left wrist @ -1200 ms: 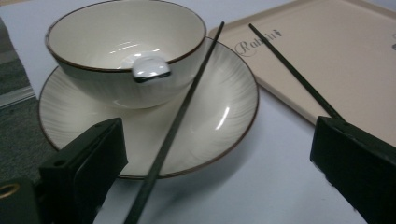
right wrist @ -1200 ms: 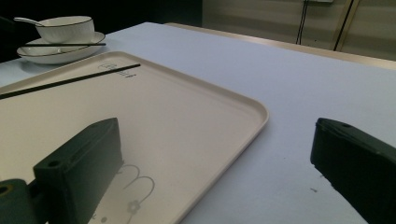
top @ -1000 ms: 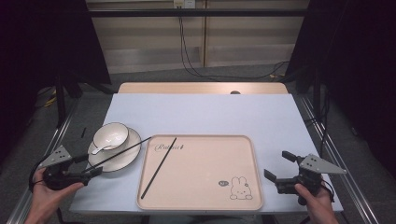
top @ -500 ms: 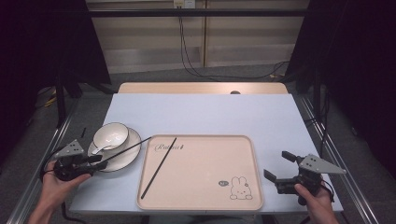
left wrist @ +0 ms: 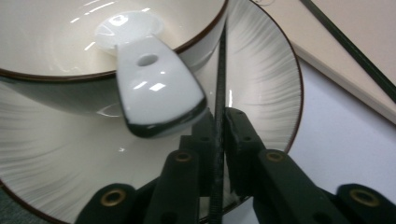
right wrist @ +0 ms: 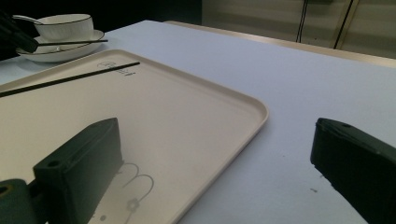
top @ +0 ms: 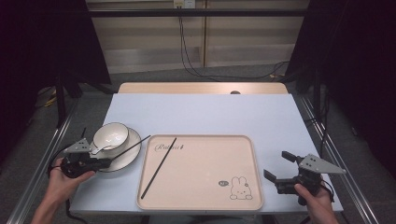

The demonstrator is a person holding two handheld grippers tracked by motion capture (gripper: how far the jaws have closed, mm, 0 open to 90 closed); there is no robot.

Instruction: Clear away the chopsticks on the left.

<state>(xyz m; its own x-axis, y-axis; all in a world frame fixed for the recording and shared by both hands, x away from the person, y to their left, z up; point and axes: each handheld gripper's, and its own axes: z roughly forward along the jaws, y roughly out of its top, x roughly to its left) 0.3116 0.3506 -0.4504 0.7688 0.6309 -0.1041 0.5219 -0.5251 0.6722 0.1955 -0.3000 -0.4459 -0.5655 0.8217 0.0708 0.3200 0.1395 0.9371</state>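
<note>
Clamping my left claw on the chopstick lying across the plate, its long axis pointing right toward the tray, while my right claw sits apart beyond the tray

Table's evenly lit from overhead, pale top bright with barely any shadows, but both sides of the high view drop to near black. Left gripper view is super close: white glare streaks on the spoon and bowl, bottom edge soft. Right gripper view's near jaws are blurry, background dim
</note>
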